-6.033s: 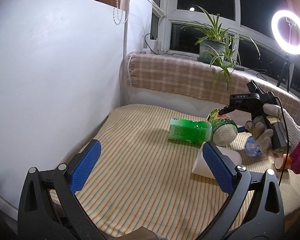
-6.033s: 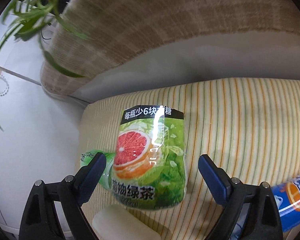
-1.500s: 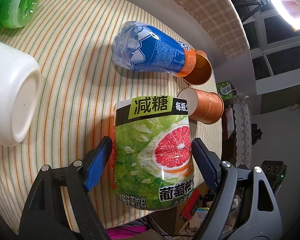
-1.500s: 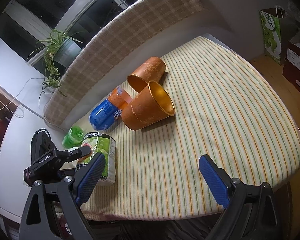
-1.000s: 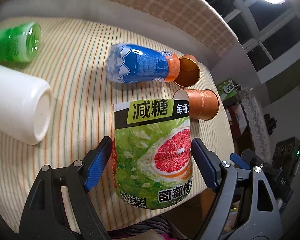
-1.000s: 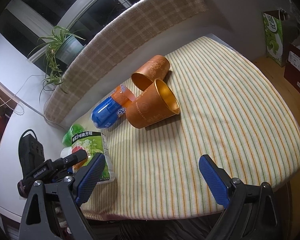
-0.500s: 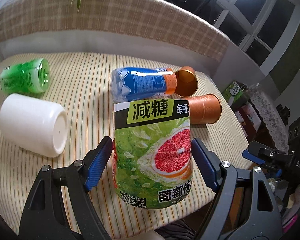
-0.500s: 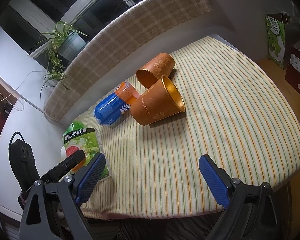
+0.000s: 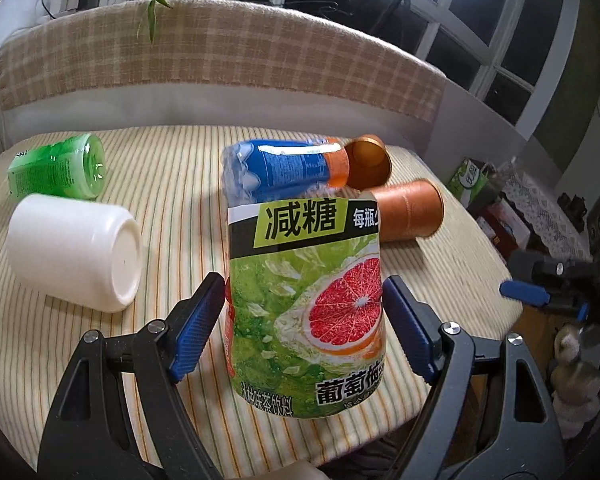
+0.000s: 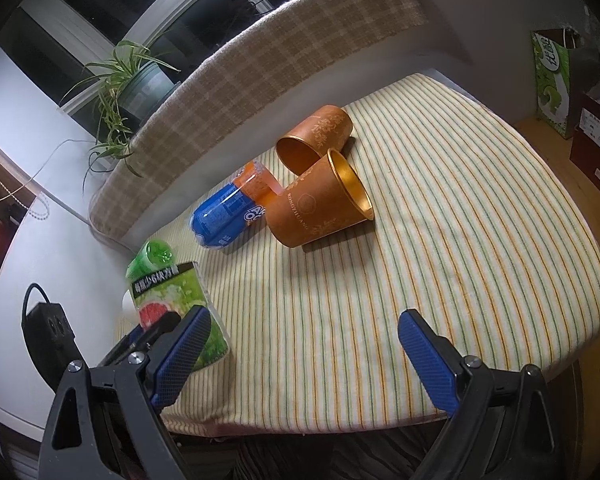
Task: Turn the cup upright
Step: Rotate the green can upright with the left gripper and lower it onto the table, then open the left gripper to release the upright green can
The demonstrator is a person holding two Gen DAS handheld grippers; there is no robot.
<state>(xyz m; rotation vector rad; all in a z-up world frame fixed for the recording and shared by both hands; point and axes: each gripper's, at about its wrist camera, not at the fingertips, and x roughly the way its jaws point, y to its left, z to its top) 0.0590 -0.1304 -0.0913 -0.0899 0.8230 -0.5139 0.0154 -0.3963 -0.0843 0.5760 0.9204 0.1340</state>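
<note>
My left gripper [image 9: 304, 324] is shut on a green grapefruit-label cup [image 9: 306, 304], held upright near the table's front edge; it also shows in the right wrist view [image 10: 176, 304]. My right gripper [image 10: 300, 356] is open and empty above the front of the striped table [image 10: 460, 240]. Two copper cups lie on their sides: one nearer [image 10: 320, 208] and one behind it [image 10: 316, 136]. A white cup [image 9: 76, 252] lies on its side at the left.
A blue bottle with an orange end [image 9: 280, 168] and a green bottle [image 9: 60, 168] lie on the table. A checked cloth-covered ledge [image 9: 220, 60] runs behind, with a potted plant [image 10: 132, 84]. The right gripper shows at the right edge of the left wrist view [image 9: 540, 296].
My left gripper has tilted the green cup from lying to upright and lowered it toward the table. My right gripper has drawn back from it and stays open.
</note>
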